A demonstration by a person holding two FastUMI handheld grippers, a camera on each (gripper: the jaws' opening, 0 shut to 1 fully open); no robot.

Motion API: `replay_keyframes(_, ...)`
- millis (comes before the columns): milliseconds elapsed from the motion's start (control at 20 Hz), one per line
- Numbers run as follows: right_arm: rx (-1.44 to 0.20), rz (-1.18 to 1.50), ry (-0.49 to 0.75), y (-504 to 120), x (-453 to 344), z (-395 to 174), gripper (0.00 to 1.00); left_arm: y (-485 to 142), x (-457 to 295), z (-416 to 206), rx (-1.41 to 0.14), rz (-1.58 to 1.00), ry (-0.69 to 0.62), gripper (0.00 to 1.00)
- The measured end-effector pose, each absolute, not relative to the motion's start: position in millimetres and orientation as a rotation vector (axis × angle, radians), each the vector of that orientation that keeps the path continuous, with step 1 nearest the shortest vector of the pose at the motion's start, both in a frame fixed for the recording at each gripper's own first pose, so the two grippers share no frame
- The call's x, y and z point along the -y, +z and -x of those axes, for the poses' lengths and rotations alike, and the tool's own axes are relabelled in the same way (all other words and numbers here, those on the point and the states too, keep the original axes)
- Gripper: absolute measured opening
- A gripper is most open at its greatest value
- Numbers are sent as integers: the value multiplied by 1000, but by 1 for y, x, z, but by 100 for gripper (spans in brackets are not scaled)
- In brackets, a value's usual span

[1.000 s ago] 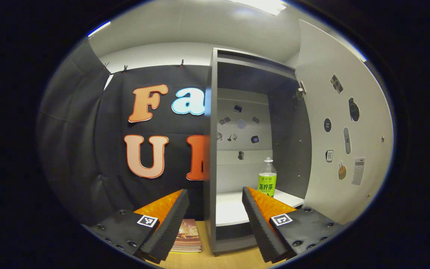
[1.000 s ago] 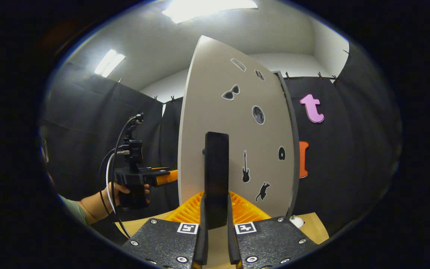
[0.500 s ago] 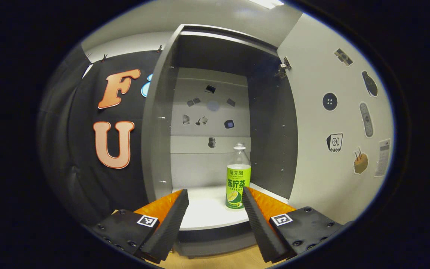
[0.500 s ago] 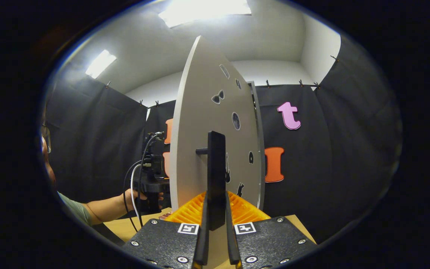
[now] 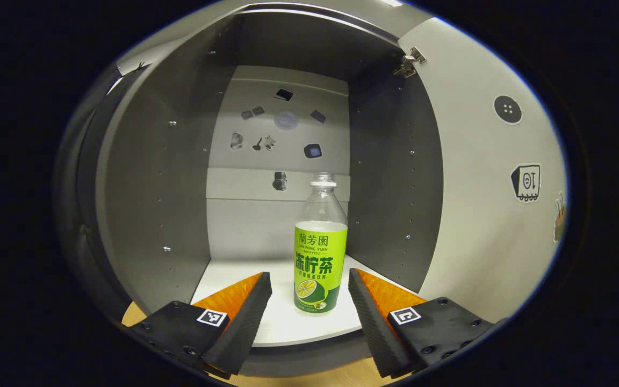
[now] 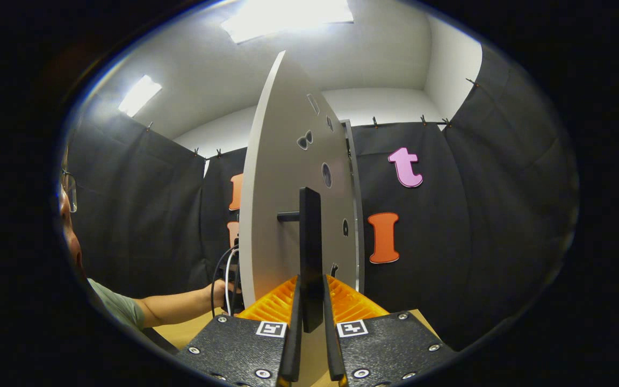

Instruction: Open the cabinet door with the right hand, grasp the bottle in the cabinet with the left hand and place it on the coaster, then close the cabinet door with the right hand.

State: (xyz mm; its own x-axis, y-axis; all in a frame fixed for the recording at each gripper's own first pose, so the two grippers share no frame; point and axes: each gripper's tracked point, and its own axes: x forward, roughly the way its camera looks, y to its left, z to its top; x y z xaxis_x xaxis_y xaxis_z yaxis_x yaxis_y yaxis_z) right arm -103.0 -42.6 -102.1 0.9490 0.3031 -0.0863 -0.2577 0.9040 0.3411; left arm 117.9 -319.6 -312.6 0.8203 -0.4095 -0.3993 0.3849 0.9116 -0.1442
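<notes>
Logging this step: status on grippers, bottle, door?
Right gripper shut on door handle, door open. Left gripper open, bottle upright on shelf between fingers, untouched. Path clear.

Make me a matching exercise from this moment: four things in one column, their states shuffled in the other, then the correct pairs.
Things:
1. bottle
2. cabinet door
3. left gripper
4. right gripper

States:
A. shut on the door handle
B. open, with the bottle between its fingers but untouched
C. standing upright on the cabinet shelf
D. swung wide open

Pairs: 1-C, 2-D, 3-B, 4-A
</notes>
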Motion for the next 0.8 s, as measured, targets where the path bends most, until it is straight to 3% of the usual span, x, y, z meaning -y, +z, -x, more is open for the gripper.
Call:
replay_keyframes(350, -130, -365, 223, -102, 48, 101, 20, -340, 338, -162, -419, 21, -356, 93)
replay_keyframes(500, -125, -414, 230, -103, 44, 107, 14, -346, 345, -182, -431, 82, -353, 95)
replay_keyframes(600, -118, -446, 258, -103, 44, 109, 14, -351, 349, -193, -446, 127, -346, 91)
replay_keyframes(800, -98, -446, 252, -103, 48, 108, 18, -367, 340, -207, -465, 108, -301, 94)
